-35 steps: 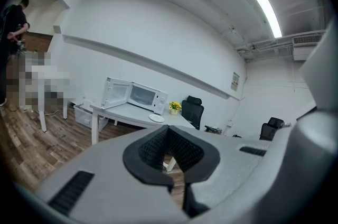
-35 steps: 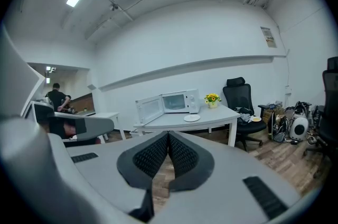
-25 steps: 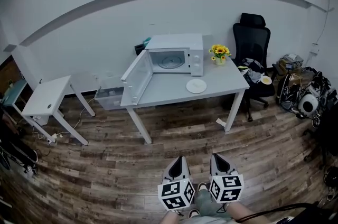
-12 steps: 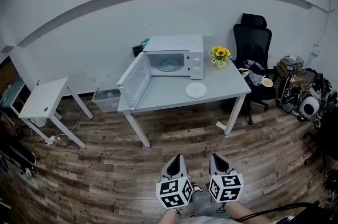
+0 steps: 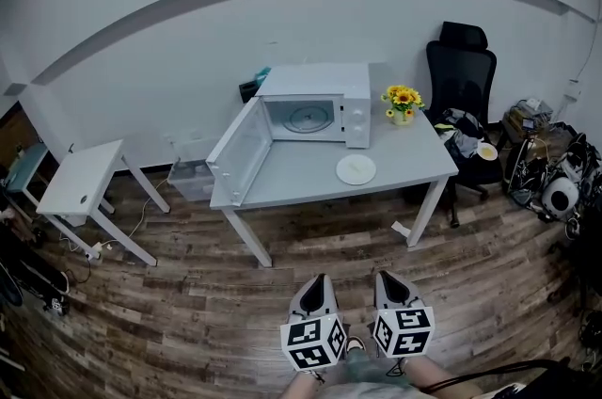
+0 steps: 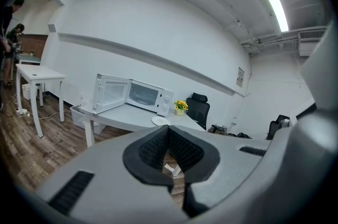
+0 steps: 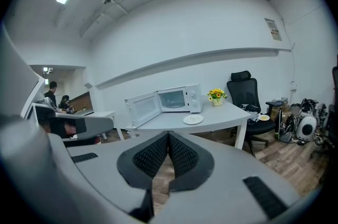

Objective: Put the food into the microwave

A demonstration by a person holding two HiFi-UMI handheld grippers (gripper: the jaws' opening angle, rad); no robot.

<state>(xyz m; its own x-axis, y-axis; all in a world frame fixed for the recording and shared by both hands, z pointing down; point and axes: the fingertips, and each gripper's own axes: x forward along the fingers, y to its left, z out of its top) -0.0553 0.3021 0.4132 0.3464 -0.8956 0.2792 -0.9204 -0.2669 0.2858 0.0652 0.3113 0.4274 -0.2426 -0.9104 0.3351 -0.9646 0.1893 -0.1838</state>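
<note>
A white microwave (image 5: pixel 318 103) stands at the back of a grey table (image 5: pixel 301 176), its door (image 5: pixel 233 152) swung open to the left. A white plate (image 5: pixel 356 168) lies on the table in front of it, right of centre. Whether food lies on the plate I cannot tell. My left gripper (image 5: pixel 318 288) and right gripper (image 5: pixel 389 284) hover side by side over the wooden floor, well short of the table, both shut and empty. The left gripper view shows the microwave (image 6: pixel 142 96) and plate (image 6: pixel 159 121) far ahead; the right gripper view shows the microwave (image 7: pixel 179 98) and plate (image 7: pixel 193 119) too.
A pot of yellow flowers (image 5: pixel 403 102) sits right of the microwave. A black office chair (image 5: pixel 463 77) and bags stand at the right. A small white side table (image 5: pixel 83 176) is at the left, a clear storage box (image 5: pixel 193 176) under the grey table.
The table and microwave have grown slightly larger and shifted right in the head view as I move toward them. Both grippers stay shut, side by side.
</note>
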